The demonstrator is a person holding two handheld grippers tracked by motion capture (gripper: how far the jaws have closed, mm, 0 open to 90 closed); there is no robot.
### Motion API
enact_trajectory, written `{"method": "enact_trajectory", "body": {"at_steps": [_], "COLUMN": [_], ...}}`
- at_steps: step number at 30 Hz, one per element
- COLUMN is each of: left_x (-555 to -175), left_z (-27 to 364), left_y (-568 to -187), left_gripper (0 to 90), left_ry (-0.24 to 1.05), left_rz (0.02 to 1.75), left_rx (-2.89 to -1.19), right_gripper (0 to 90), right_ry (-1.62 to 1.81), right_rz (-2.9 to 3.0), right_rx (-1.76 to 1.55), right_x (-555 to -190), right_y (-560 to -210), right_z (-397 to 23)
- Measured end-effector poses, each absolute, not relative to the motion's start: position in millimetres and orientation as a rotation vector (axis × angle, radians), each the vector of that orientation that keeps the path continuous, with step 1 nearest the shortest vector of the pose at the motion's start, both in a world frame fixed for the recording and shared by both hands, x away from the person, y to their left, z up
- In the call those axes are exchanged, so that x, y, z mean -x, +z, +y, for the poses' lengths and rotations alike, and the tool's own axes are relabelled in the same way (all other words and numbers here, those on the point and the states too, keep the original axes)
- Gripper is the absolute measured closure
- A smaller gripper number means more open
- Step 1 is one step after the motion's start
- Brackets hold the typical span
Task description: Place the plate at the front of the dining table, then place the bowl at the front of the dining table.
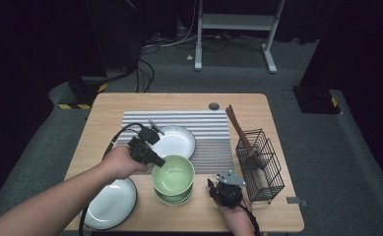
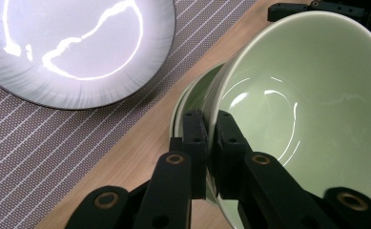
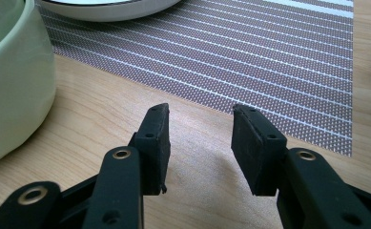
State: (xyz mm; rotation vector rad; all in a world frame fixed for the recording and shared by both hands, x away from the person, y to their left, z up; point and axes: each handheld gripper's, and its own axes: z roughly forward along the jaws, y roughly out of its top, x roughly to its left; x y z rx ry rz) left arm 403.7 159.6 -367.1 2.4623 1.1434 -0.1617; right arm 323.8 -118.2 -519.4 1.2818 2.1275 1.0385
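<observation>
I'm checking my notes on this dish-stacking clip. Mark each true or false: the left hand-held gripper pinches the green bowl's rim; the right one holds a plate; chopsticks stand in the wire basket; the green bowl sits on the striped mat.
1. Left hand-held gripper pinches the green bowl rim: true.
2. Right hand-held gripper holds a plate: false, its jaws are open and empty.
3. Chopsticks stand in the wire basket: true.
4. Green bowl sits on the striped mat: false, it rests in another green dish on bare wood.

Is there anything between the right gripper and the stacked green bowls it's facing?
Nothing visible. The right gripper stands open over bare table, with the green bowls just beside it. The left gripper is already shut on the top green bowl by its rim.
</observation>
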Motion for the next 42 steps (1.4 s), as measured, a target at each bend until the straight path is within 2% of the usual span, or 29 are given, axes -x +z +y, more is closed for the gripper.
{"method": "enact_trajectory", "body": {"at_steps": [30, 42], "left_x": [-418, -433], "left_z": [183, 200], "left_y": [-349, -340], "left_gripper": [85.2, 85.1], "left_ry": [-0.108, -0.058], "left_rz": [1.199, 1.260], "left_rx": [-2.362, -2.263], "right_gripper": [57.6, 57.9], "right_ry": [1.043, 1.048], "right_rz": [2.114, 2.103], "right_rx": [-1.276, -1.280], "right_x": [-323, -323], "right_y": [-519, -518], "right_z": [-118, -120]}}
